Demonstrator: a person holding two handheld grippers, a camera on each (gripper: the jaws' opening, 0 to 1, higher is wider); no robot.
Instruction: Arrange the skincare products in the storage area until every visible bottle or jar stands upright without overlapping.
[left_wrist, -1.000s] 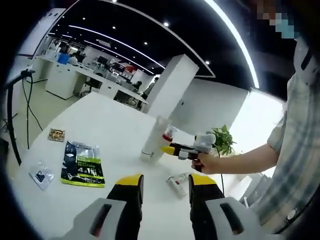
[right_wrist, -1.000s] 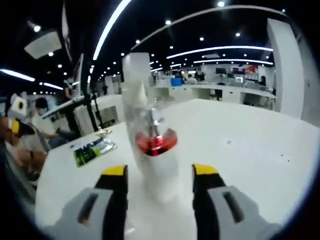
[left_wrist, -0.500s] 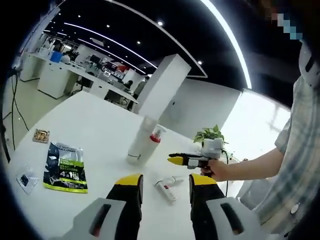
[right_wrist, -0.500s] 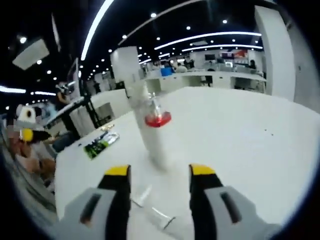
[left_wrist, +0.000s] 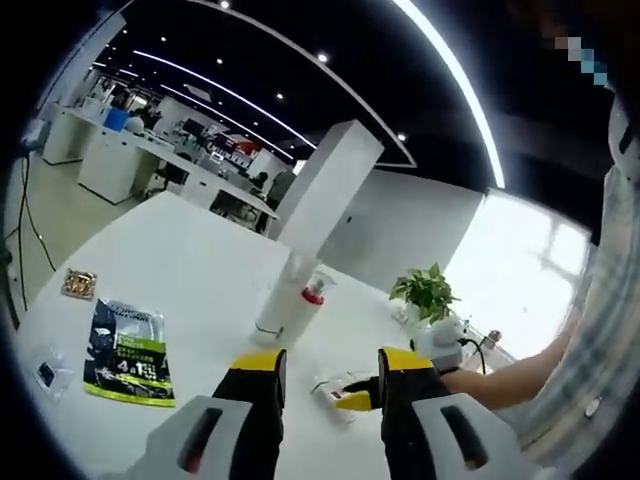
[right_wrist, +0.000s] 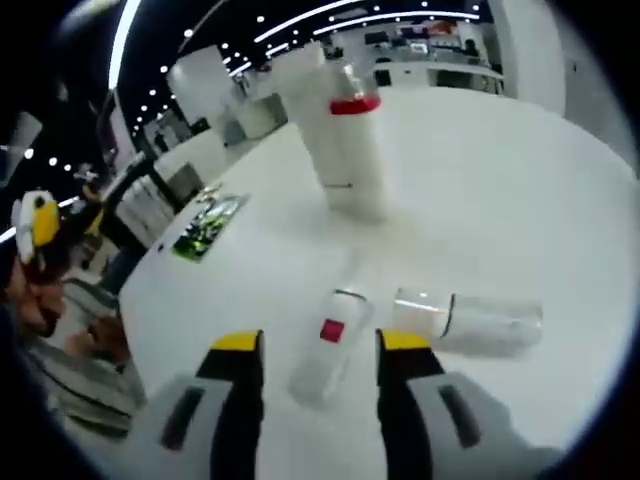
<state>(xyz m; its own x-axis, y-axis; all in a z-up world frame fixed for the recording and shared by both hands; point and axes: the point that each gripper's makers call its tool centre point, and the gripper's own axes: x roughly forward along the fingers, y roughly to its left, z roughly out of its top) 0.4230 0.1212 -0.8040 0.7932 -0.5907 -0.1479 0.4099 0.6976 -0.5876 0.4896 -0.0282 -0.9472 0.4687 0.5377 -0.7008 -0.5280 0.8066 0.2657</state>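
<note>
Your right gripper (right_wrist: 308, 345) hangs just above the white table (right_wrist: 520, 210) with its yellow-tipped jaws spread wide and gripping nothing. Between those jaws, a small white tube with a red label (right_wrist: 330, 345) lies flat on the tabletop, its length running away from you. Just beside it to the right, a second white tube with a clear cap (right_wrist: 468, 320) also lies on its side, crosswise to the first and apart from it. Farther back on the table, two tall containers stand upright close together: a white bottle (right_wrist: 312, 110) and, in front of it, a pump bottle with a red collar (right_wrist: 352, 145); whether they touch you cannot tell. A green and black sachet (right_wrist: 208, 225) lies flat off to the left. In the left gripper view, your left gripper (left_wrist: 332, 362) is held up over the near edge of the table with its jaws wide apart and empty, and the yellow tip of your right gripper (left_wrist: 355, 398) shows between them, low over the lying tubes. From here the two upright bottles (left_wrist: 290, 305) stand near the middle of the table, the sachet (left_wrist: 125, 340) lies well to the left, and a small brown packet (left_wrist: 78, 283) sits beyond it. A potted plant (left_wrist: 428, 292) stands at the far right edge.
</note>
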